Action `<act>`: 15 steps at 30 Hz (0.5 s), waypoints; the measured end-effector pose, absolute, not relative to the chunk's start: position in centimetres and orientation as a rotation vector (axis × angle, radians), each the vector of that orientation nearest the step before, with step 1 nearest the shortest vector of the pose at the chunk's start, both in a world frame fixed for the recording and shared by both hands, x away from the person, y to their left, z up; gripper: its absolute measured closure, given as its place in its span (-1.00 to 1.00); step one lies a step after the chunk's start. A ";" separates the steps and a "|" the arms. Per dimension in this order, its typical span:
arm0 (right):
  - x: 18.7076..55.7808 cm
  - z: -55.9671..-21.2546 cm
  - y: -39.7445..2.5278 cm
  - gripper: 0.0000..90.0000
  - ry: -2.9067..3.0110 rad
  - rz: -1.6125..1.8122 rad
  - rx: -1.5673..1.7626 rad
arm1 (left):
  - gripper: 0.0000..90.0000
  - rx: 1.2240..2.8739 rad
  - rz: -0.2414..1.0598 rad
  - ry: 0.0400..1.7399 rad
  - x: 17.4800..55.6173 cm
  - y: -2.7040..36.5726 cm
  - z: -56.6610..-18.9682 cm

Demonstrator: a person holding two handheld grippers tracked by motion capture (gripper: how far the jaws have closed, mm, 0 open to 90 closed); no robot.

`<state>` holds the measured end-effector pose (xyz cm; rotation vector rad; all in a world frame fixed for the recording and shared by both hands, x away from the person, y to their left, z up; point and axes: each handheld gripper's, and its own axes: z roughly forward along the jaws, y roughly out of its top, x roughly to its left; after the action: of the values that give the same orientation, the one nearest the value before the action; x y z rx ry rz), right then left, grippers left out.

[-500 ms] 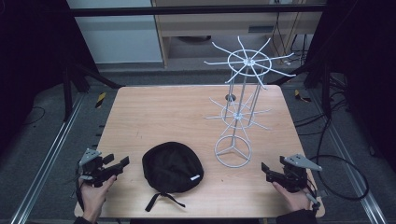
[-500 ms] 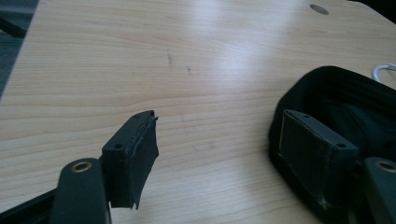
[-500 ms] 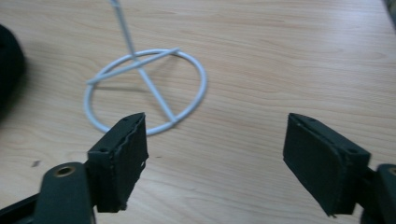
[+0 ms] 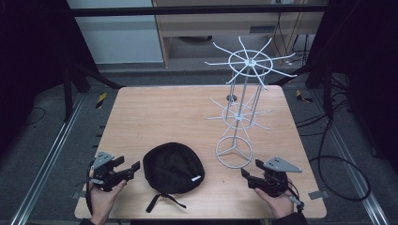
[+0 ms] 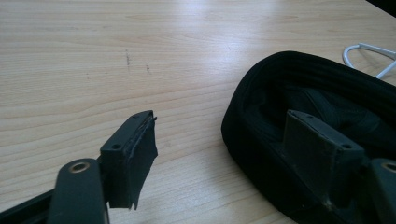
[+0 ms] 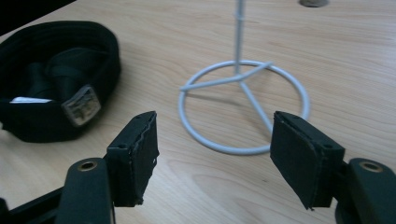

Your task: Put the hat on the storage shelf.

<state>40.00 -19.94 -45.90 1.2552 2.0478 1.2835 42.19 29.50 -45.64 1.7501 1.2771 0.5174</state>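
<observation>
Item: black cap (image 4: 173,168), lying crown-down and hollow-up on the worktop (image 4: 159,117), near its front edge, slightly left of centre. A strap trails off toward 7 o'clock; a small white tag shows at the rim toward 4 o'clock, its writing too small to read. In the right gripper view a metal buckle (image 6: 81,105) sits on the rim; any lettering on it is illegible.

Left tongs (image 4: 129,169): released, jaws spread, holding nothing. The cap lies at their 3 o'clock, just beside them; in the left gripper view one jaw stands in front of the cap's rim (image 5: 261,140), though contact cannot be told. This hand is judged the nearer.

Right tongs (image 4: 248,177): released, jaws wide apart, nothing held. The cap lies at their 9 o'clock, farther off.

White wire rack (image 4: 240,115): two-tiered with spoked arms, ring base at the cap's 2 o'clock, apart from it.
</observation>
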 end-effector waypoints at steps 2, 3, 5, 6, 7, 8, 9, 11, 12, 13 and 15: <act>40.0 -45.8 -19.2 -0.26 2.069 1.293 1.235 | -0.36 1.751 0.512 1.270 42.2 29.2 -45.6; 40.0 -45.8 -19.2 -0.26 2.069 1.293 1.235 | -0.34 1.751 0.512 1.270 42.2 29.2 -45.6; 40.1 -45.7 -17.9 -0.21 2.096 1.295 1.213 | -0.25 1.746 0.503 1.260 42.1 28.8 -45.6; 40.1 -45.6 -17.4 -0.20 2.104 1.298 1.207 | -0.23 1.747 0.504 1.256 42.0 28.7 -45.6; 40.1 -45.6 -17.4 -0.20 2.104 1.298 1.207 | -0.21 1.747 0.504 1.256 42.0 28.7 -45.6; 40.3 -45.6 -16.5 -0.18 2.128 1.297 1.190 | -0.18 1.751 0.504 1.252 42.0 28.5 -45.6; 40.3 -45.6 -16.2 -0.17 2.135 1.298 1.187 | -0.17 1.761 0.505 1.244 42.0 28.2 -45.6; 40.4 -45.6 -15.4 -0.14 2.154 1.298 1.177 | -0.14 1.770 0.508 1.239 42.0 28.0 -45.6; 40.4 -45.6 -15.4 -0.14 2.154 1.298 1.177 | -0.13 1.770 0.508 1.239 42.0 28.0 -45.6; 40.5 -45.6 -15.0 -0.12 2.161 1.299 1.174 | -0.13 1.774 0.507 1.235 42.0 27.8 -45.7; 40.7 -45.6 -13.9 -0.08 2.183 1.299 1.151 | -0.09 1.786 0.509 1.236 42.1 27.5 -45.8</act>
<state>40.73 -13.86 -45.60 1.1509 2.1828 1.2988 42.10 27.54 -45.79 1.7862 1.2356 0.5086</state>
